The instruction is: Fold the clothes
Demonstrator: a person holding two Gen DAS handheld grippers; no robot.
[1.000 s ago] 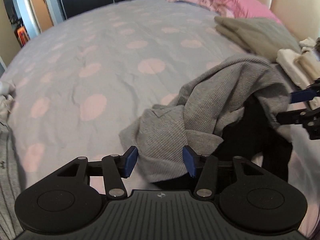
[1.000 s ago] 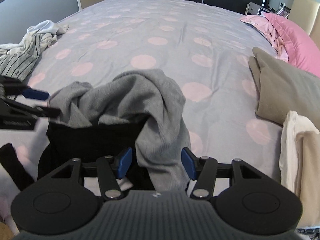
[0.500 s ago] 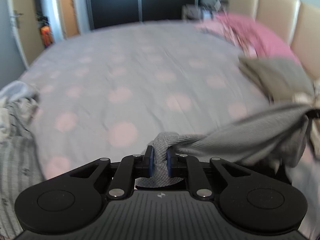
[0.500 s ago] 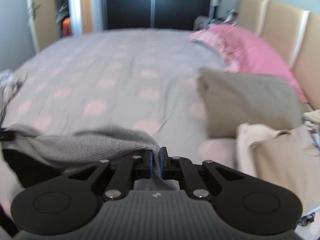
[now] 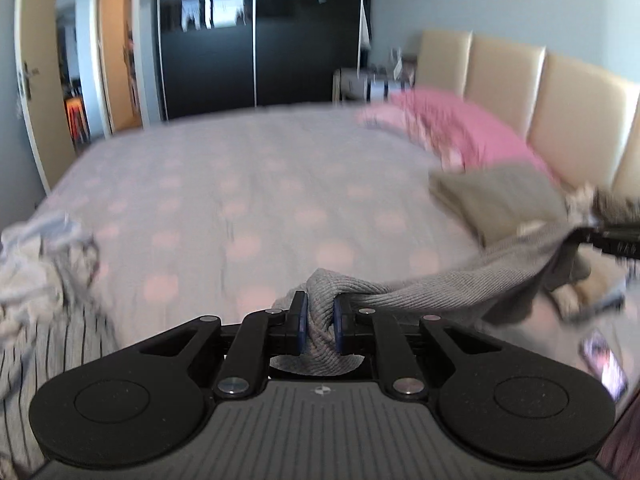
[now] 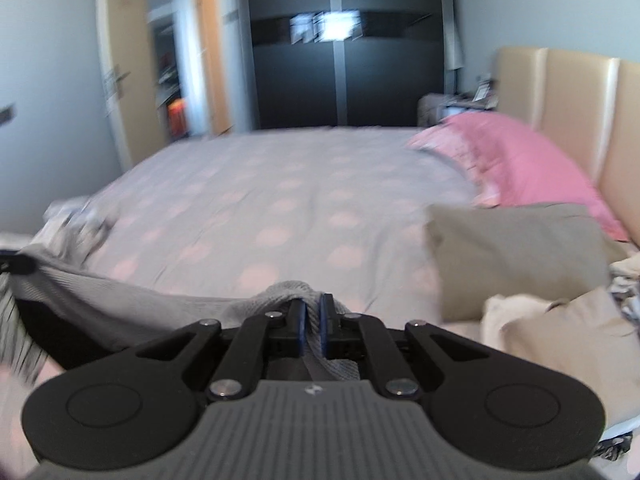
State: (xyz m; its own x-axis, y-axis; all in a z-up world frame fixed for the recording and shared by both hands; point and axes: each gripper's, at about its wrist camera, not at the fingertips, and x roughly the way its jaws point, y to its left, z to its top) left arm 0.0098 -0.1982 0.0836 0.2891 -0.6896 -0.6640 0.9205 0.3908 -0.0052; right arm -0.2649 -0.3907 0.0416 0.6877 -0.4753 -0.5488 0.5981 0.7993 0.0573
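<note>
Grey ribbed garment (image 5: 440,292) hangs stretched between the clenched left gripper (image 5: 319,322) and, at 3 o'clock, the clenched right gripper (image 6: 312,322); keep tension even to spread it flat on the bed (image 5: 260,184).

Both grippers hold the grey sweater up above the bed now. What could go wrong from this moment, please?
1. The left gripper and the right gripper each pinch only a small bunched fold of the grey sweater, so one end may slip out.
2. A black garment hangs under the sweater and may be carried along.
3. Spread too far right, the sweater could disturb the folded khaki piece.
</note>
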